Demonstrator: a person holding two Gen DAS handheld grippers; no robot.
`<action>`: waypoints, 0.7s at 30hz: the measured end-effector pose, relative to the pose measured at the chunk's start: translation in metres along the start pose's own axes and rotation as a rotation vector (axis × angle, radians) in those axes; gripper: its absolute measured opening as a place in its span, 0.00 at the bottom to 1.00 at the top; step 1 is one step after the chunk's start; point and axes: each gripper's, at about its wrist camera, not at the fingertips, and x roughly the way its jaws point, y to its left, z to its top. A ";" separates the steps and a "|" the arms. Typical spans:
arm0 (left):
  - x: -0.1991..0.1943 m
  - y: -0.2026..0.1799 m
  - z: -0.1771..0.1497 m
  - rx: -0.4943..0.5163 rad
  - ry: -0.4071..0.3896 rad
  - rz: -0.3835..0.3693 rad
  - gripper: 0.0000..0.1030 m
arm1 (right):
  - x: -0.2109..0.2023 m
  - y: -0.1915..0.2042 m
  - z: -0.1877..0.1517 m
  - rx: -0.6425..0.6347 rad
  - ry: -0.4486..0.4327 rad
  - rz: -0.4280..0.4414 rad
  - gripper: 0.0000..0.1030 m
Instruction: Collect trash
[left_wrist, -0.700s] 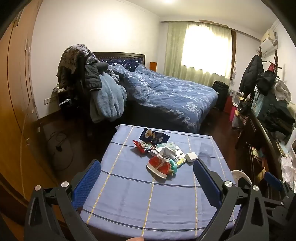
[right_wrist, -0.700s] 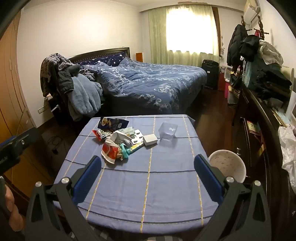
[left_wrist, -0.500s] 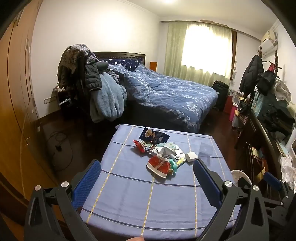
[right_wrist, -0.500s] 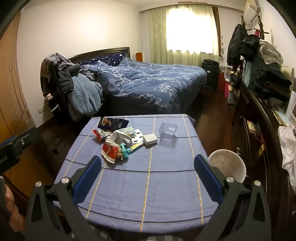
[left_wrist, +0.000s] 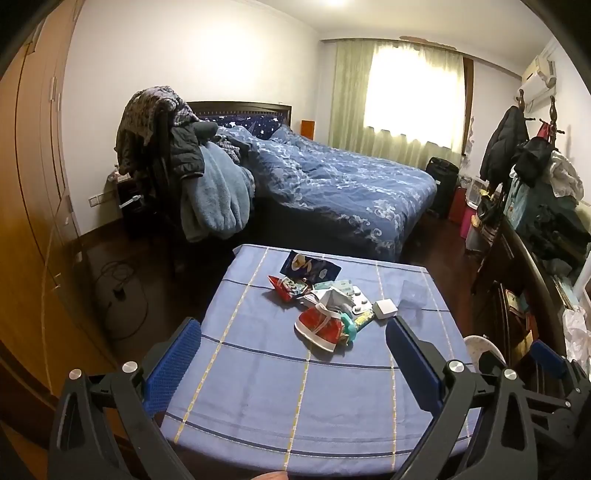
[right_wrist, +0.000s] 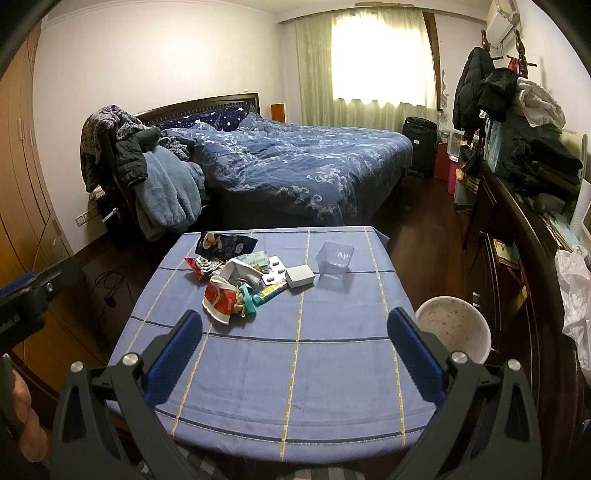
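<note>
Bedroom setting, with a blue-clothed worktop (right_wrist: 295, 369) in the foreground. Left gripper (left_wrist: 293, 347) and right gripper (right_wrist: 295, 332) both hover over the near edge, jaws spread wide, nothing between them. Trash pile (right_wrist: 236, 280) lies left of centre on the worktop: red-and-white wrapper (right_wrist: 218, 301), dark snack bag (right_wrist: 225, 243), blister pack (right_wrist: 275, 269), small white box (right_wrist: 300, 276). Clear plastic cup (right_wrist: 335, 256) stands just right of the pile. White bin (right_wrist: 452, 328) sits beside the worktop's right edge. Bed (right_wrist: 295, 166) beyond.
</note>
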 end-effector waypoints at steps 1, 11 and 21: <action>-0.001 0.000 -0.004 0.000 0.001 0.000 0.97 | 0.000 0.000 0.000 0.000 0.001 0.000 0.97; 0.005 -0.001 -0.006 0.000 0.005 0.002 0.97 | 0.000 0.000 -0.001 -0.001 0.004 0.001 0.97; 0.005 -0.001 -0.006 0.000 0.008 0.002 0.97 | 0.000 0.001 -0.001 0.001 0.005 0.001 0.97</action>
